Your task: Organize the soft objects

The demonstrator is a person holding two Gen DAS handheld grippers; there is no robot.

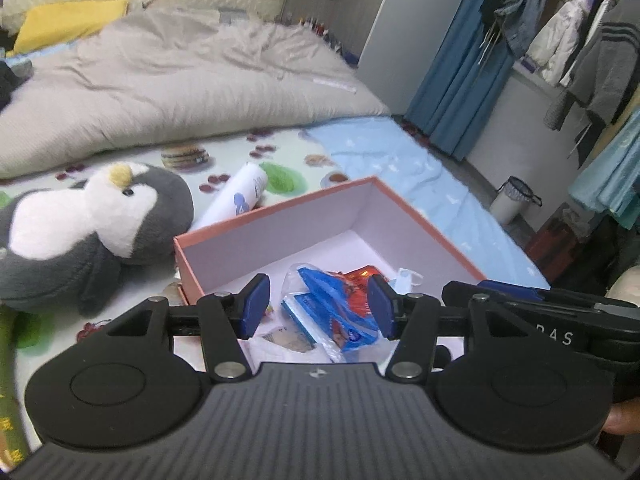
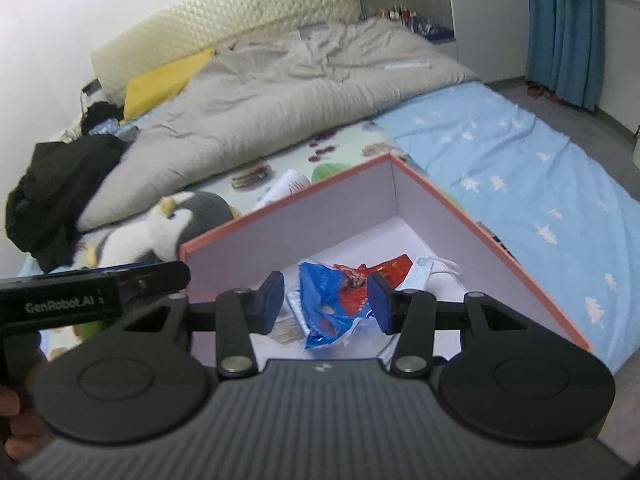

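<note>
The left gripper (image 1: 318, 307), ribbed black plastic with blue rubbery pads, hangs released and empty over the pink cardboard box (image 1: 276, 211). Below its spread fingers lie crinkly blue wrappers (image 1: 340, 312). The right gripper (image 2: 326, 303), beside it, is likewise spread and holding nothing above the same box (image 2: 496, 236). A fluffy grey-and-white penguin plush (image 1: 88, 232) lies on the printed sheet, left of the left gripper, outside the box, near a smooth white tube (image 1: 240, 196).
</note>
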